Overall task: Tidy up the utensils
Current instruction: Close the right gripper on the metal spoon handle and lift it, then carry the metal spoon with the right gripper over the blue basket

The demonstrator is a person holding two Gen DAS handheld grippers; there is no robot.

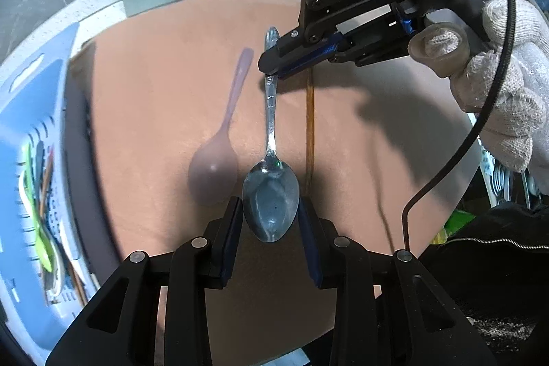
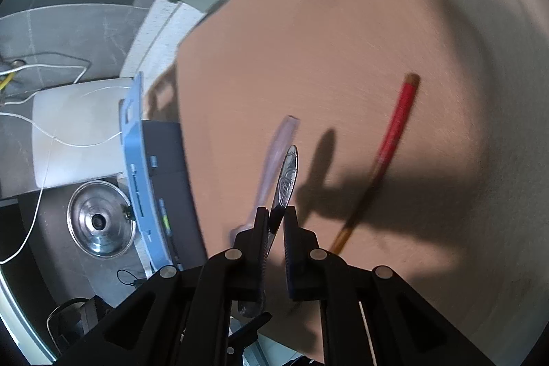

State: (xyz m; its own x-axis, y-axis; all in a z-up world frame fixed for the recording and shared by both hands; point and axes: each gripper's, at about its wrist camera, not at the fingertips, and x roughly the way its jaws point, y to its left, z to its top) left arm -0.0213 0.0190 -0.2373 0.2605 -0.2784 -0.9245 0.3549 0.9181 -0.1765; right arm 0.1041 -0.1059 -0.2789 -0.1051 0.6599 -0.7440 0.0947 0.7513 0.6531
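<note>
Tan table (image 1: 164,98) is bearing the pink spoon (image 1: 214,174); just beside it I'm gripping the steel spoon (image 1: 271,191), left gripper (image 1: 271,222) clamping its bowl, right gripper (image 1: 271,66) pinching its handle. I'm keeping both ends level.

Both grippers are black linkage builds with round silver pivot pins and blue pads. The right gripper (image 1: 271,66) has "DAS" printed in white, a black cable looping off, and a white knit glove (image 1: 507,91) behind it.
</note>
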